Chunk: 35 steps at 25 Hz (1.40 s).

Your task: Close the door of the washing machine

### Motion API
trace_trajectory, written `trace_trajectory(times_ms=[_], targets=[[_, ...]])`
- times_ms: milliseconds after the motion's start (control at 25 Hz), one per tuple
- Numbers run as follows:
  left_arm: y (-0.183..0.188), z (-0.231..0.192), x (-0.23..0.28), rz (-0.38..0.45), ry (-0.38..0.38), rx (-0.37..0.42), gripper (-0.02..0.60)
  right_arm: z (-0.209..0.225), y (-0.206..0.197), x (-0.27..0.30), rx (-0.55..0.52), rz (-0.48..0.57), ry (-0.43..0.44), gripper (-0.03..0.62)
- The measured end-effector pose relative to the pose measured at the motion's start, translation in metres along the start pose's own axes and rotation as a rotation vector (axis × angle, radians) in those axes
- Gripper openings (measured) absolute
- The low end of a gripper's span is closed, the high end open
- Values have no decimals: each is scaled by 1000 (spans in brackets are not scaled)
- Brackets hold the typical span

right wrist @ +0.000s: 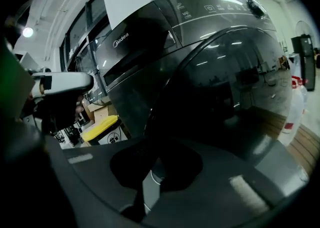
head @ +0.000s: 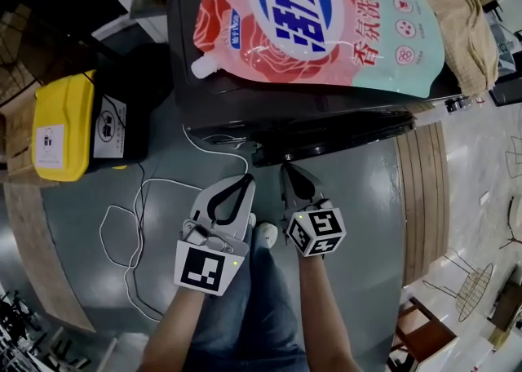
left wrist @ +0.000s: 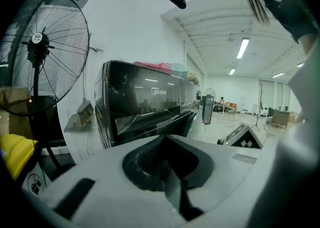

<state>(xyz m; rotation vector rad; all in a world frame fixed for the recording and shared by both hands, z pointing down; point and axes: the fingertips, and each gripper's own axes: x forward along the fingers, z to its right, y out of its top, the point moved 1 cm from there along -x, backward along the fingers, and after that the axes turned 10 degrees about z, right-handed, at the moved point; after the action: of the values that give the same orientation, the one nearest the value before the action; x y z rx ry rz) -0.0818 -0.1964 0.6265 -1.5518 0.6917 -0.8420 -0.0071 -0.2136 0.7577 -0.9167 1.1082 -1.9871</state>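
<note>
We hold the right tool [head: 288,170] pinched together, empty, near the round glass door [right wrist: 225,92] of the dark grey washing machine [right wrist: 150,37]. Our left tool [head: 246,180] is likewise closed.

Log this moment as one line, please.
washing machine door: ajar | right gripper: shut, empty, by door | left gripper: shut, empty, back from door

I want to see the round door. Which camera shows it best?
The right gripper view: the door fills it, face-on. The head view shows only its top edge from above; the left gripper view shows it sideways, ajar.
</note>
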Motion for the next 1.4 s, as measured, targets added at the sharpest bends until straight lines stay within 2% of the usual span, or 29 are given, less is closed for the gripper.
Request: trace_trajectory(times_ms=[200,480,640,760,1040,1240,1400], targets=[[-3,-3,3,-2,0,-8,8,0,2,5,13,22,-41,14],[-2,-4,4,9,-4,2,8,0,2,7,36,44,-50,14],[8,-3,5,9,-19,28,8,2,6,3,31,33,-59,14],[23,-1,7,19,-30,41,8,6,25,-9,33,64,-94,14],[83,9,9,59,-60,98,8,15,109,-54,-32,165,-175,12],[149,18,16,125,-75,110,8,17,191,-89,-88,266,-231,12],[206,22,24,189,-81,149,8,14,256,-116,-144,343,-257,12]])
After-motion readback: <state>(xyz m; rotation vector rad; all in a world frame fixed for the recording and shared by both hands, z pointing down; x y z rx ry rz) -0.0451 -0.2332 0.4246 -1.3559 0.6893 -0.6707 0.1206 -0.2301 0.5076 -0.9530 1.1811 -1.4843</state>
